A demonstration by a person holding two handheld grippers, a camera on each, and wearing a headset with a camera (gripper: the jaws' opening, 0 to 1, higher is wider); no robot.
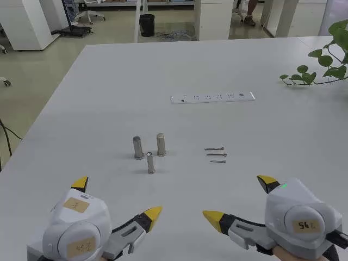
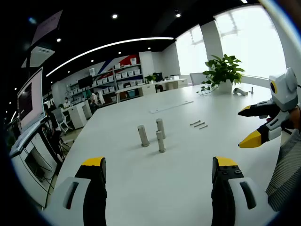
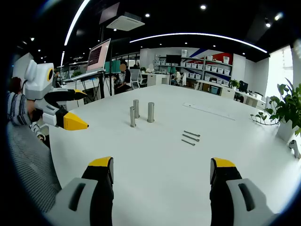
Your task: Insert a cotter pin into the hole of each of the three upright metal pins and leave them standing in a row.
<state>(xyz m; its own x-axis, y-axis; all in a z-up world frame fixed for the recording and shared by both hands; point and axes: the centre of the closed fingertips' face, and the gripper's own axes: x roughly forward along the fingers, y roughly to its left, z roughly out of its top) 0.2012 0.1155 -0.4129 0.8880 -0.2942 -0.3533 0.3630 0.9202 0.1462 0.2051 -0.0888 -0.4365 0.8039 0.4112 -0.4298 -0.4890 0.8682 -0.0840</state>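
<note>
Three upright metal pins stand in a loose cluster near the middle of the white table; they also appear as pins and pins in the gripper views. Three small cotter pins lie side by side to their right, seen too as cotter pins and cotter pins. My left gripper is open at the near left edge, holding nothing. My right gripper is open at the near right, also holding nothing. Both are well short of the parts.
A white power strip lies flat farther back on the table. A potted plant's leaves reach over the far right corner. Beyond the table are white desks and a black bin on the floor.
</note>
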